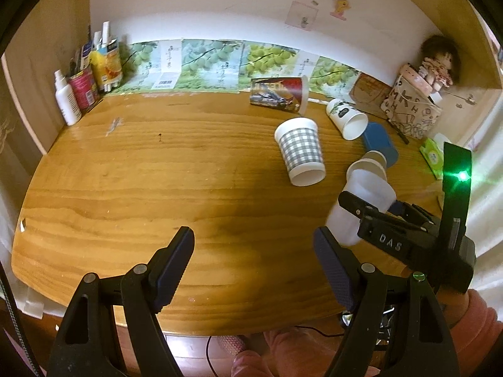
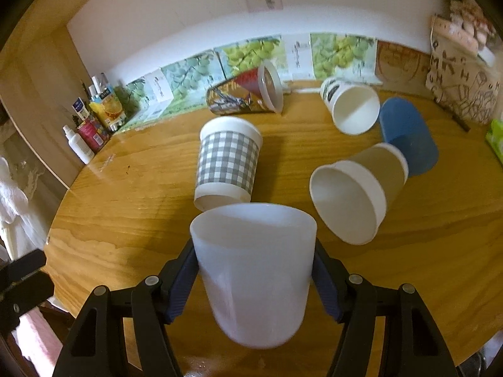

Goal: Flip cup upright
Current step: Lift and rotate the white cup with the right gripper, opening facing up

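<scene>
At the bottom centre of the right wrist view, the right gripper clamps a translucent white plastic cup, rim up, above the wooden table. The left gripper stands spread, empty. A gingham paper cup lies behind.
</scene>
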The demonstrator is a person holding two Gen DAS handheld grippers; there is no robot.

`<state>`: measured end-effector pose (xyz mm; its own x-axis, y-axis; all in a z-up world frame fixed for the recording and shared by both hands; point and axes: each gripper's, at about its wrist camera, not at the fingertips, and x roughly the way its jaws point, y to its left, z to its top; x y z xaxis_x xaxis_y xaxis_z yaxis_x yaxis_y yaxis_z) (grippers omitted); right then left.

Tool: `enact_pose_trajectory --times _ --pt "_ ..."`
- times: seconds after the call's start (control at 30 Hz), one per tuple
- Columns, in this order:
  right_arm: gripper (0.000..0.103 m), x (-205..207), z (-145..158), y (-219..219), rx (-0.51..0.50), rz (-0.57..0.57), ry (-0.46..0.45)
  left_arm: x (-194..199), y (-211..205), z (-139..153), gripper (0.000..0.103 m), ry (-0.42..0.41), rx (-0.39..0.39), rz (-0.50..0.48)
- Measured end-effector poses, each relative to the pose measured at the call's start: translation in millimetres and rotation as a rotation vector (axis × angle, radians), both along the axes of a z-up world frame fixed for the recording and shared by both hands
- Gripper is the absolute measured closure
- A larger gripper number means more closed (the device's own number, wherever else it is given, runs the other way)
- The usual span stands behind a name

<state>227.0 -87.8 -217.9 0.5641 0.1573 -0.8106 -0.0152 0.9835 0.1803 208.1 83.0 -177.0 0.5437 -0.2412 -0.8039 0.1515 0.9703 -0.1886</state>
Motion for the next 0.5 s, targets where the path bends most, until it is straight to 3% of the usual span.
enact_pose_trajectory --times 0.23,0.5 --pt "0.036 -19.5 11.8 5.9 -0.070 -0.018 -0.147 -0.6 -2.9 3.7 0.022 -0.016 0.009 -0.050" --pt "0.036 -43.3 5.3 9.1 -0.128 -0.090 -0.326 -2.3 -0.9 -1.9 0.022 -0.016 0.030 -0.075"
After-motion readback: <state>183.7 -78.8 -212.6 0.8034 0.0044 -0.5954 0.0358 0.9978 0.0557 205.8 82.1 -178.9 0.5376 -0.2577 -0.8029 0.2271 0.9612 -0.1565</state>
